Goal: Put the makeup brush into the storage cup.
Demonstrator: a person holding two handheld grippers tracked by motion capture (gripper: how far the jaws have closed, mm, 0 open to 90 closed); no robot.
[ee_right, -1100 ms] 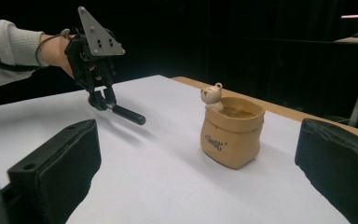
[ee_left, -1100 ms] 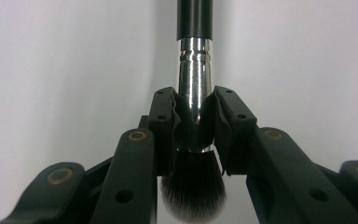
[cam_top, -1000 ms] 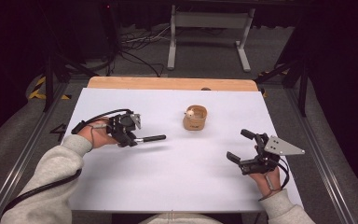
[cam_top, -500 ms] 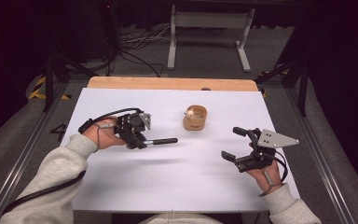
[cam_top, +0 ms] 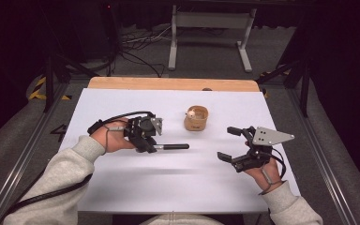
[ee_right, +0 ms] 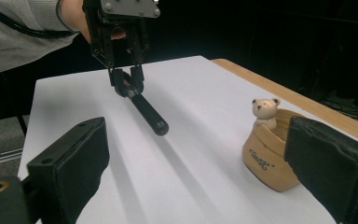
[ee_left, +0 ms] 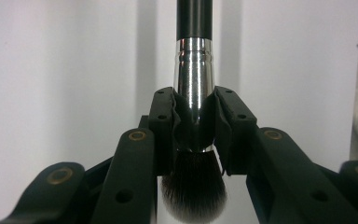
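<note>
With the left gripper clamped on the makeup brush at its metal ferrule, handle level over the tabletop's middle, tip it upright before reaching the bear cup toward the far edge, while the right gripper's fingers, just closing a little, stand apart on nothing.

Left gripper sits on the left, fingers clamped tight and pointing right. Right gripper on the right has its fingers wide apart, just been closing slightly, nothing between them.
</note>
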